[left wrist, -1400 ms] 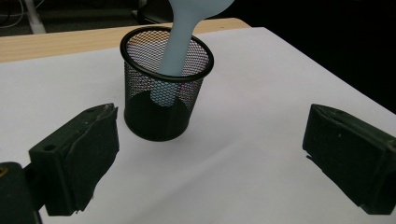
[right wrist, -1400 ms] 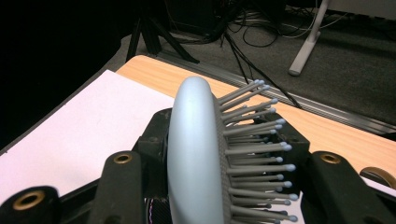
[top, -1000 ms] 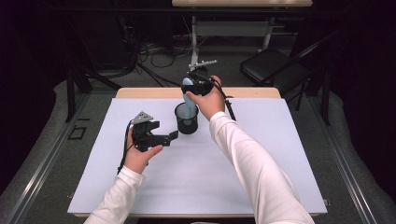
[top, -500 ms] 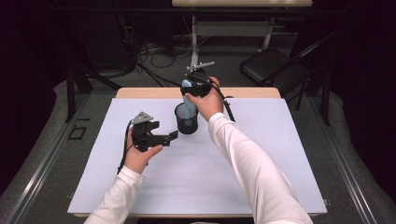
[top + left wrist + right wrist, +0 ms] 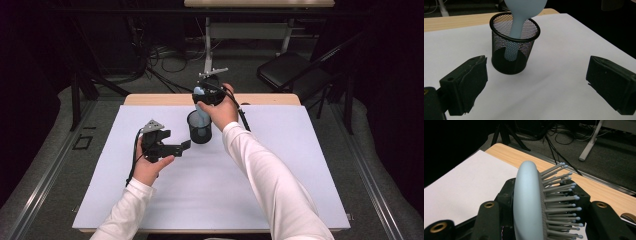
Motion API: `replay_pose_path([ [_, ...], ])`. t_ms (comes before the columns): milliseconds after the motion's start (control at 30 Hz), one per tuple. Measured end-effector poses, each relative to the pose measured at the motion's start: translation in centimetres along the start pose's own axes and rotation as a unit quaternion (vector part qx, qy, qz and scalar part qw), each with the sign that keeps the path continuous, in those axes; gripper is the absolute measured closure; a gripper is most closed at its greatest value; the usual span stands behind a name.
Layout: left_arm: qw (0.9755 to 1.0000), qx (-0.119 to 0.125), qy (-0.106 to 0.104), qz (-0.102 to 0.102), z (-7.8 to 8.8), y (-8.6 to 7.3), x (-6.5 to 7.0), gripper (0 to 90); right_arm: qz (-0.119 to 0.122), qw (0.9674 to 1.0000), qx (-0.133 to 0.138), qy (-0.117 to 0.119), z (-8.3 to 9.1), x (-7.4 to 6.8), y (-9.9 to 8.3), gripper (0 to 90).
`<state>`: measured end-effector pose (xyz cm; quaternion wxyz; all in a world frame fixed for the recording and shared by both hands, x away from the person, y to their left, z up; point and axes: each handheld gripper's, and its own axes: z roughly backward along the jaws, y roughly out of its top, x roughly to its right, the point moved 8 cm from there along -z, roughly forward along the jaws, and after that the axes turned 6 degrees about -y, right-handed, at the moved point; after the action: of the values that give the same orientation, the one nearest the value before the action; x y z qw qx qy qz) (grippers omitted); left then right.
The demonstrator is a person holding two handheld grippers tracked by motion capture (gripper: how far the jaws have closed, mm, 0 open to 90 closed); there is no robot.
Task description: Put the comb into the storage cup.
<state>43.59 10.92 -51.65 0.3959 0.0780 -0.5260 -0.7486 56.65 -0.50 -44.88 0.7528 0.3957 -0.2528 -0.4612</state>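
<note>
A light blue hairbrush (image 5: 199, 93) stands upright with its handle down inside a black mesh cup (image 5: 200, 131) at the back middle of the white sheet. My right gripper (image 5: 206, 96) is above the cup, shut on the brush's head (image 5: 527, 202), with the bristles pointing to one side. In the left gripper view the handle (image 5: 517, 27) leans into the cup (image 5: 510, 58). My left gripper (image 5: 176, 146) rests left of the cup, aimed at it. It (image 5: 536, 87) is open, with bare sheet between its pads.
The white sheet (image 5: 210, 190) covers most of the wooden table (image 5: 160, 99). A black chair (image 5: 290, 70) and floor cables (image 5: 165, 55) lie beyond the far edge. Dark floor surrounds the table.
</note>
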Motion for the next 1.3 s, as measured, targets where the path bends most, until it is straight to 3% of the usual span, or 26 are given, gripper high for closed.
replay_pose_path([
  [1300, 1.0, 0.001, 0.003, 0.003, 0.02, -0.03, -0.14, 3.8, 0.008, 0.9999, 0.0, 0.008, -0.05, -0.26, -0.02, 46.5],
])
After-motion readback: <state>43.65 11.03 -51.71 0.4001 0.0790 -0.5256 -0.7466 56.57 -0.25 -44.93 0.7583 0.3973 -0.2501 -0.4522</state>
